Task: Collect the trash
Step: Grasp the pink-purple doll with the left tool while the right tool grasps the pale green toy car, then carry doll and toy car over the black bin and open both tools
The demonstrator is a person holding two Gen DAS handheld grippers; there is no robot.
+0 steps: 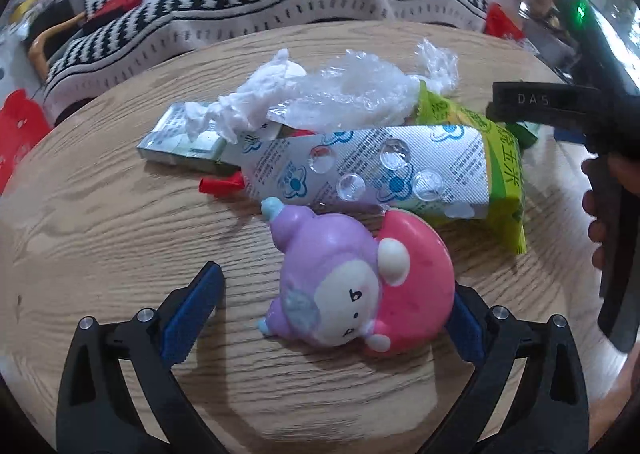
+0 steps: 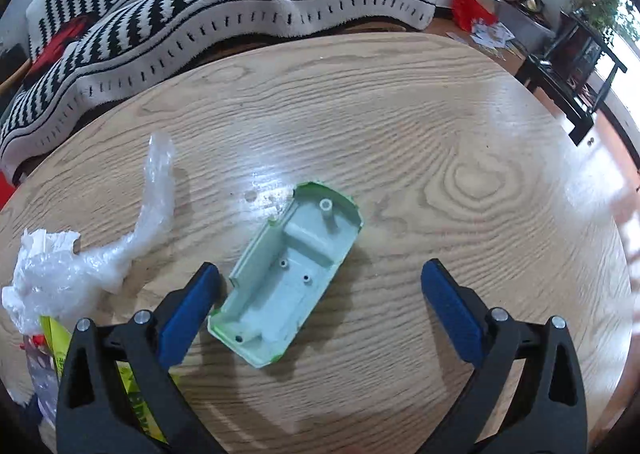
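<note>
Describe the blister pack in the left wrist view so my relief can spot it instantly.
On the round wooden table, look at the trash pile beyond the pink and purple toy. The blister pack lies on top of the green snack bag. It alone is a silver foil sheet with blue print and clear empty bubbles.

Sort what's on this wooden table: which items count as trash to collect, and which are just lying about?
Trash to collect:
- crumpled clear plastic wrap
- wadded white tissue
- silver blister pill sheet
- yellow-green snack wrapper
- flattened green-white medicine carton
- pale green broken plastic shell, probably

Just lying about:
- purple-and-pink toy figure
- black-and-white striped blanket
</note>
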